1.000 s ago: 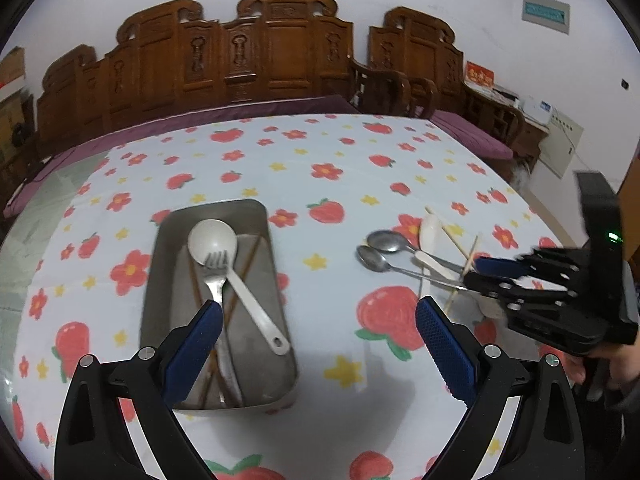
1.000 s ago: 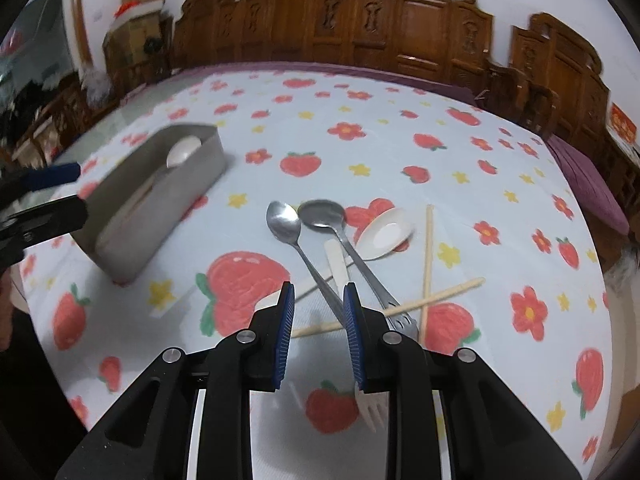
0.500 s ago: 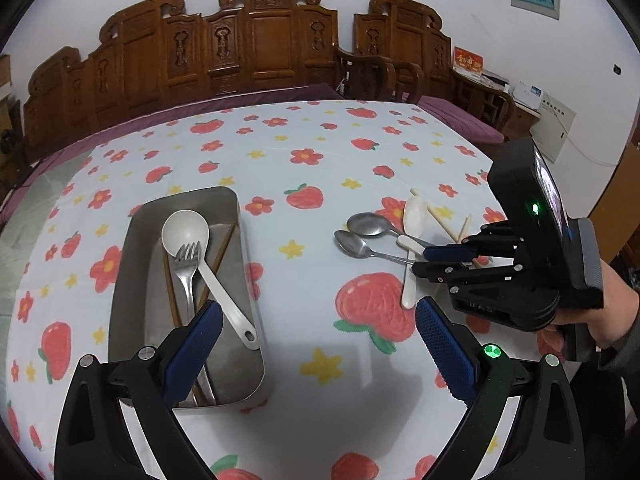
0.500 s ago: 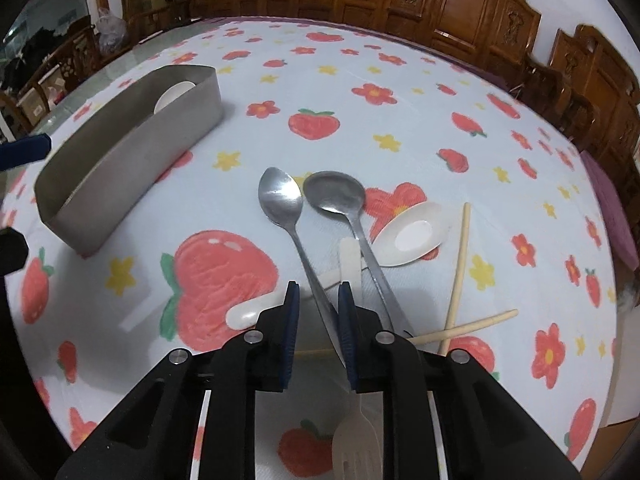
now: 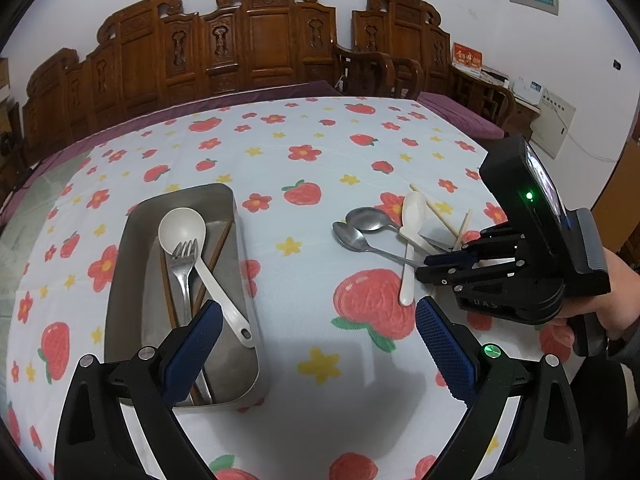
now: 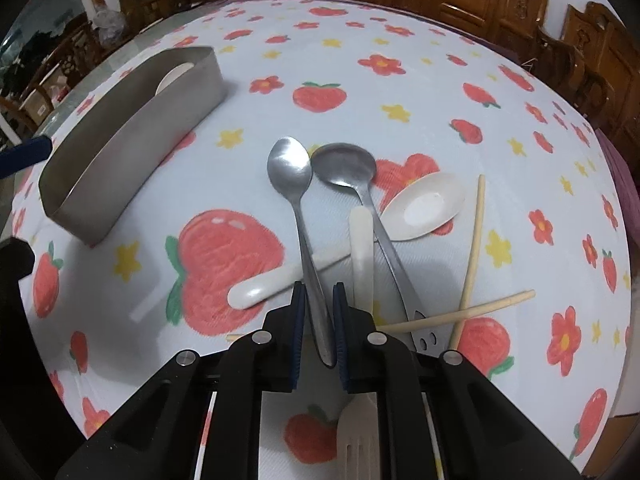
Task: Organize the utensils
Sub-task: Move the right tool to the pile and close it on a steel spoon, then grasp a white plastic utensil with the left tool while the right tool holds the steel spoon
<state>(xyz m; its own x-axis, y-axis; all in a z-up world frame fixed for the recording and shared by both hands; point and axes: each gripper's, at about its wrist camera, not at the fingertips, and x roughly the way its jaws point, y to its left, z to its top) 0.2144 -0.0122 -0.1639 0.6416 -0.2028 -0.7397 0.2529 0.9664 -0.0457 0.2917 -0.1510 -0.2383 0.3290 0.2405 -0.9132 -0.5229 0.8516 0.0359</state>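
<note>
A steel spoon (image 6: 290,164) lies on the strawberry cloth, and its handle runs between the jaws of my right gripper (image 6: 319,292). Those jaws are closing, with a thin gap still showing beside the handle. Next to it lie a second steel spoon (image 6: 344,164), a white ceramic spoon (image 6: 424,204), a white fork (image 6: 360,248) and two pale chopsticks (image 6: 474,240). In the left wrist view my right gripper (image 5: 426,268) points down at this pile. My left gripper (image 5: 316,320) hovers open and empty beside the metal tray (image 5: 132,264), which holds a white ladle spoon (image 5: 182,232), a metal fork (image 5: 184,260) and brown chopsticks (image 5: 218,248).
The tray (image 6: 120,140) stands to the left of the pile, long side toward it. Carved wooden chairs (image 5: 260,48) line the far edge of the table. A person's hand (image 5: 612,304) grips the right tool at the right edge.
My right gripper has come down over the left steel spoon's handle and its jaws have narrowed around it. The left gripper has barely moved.
</note>
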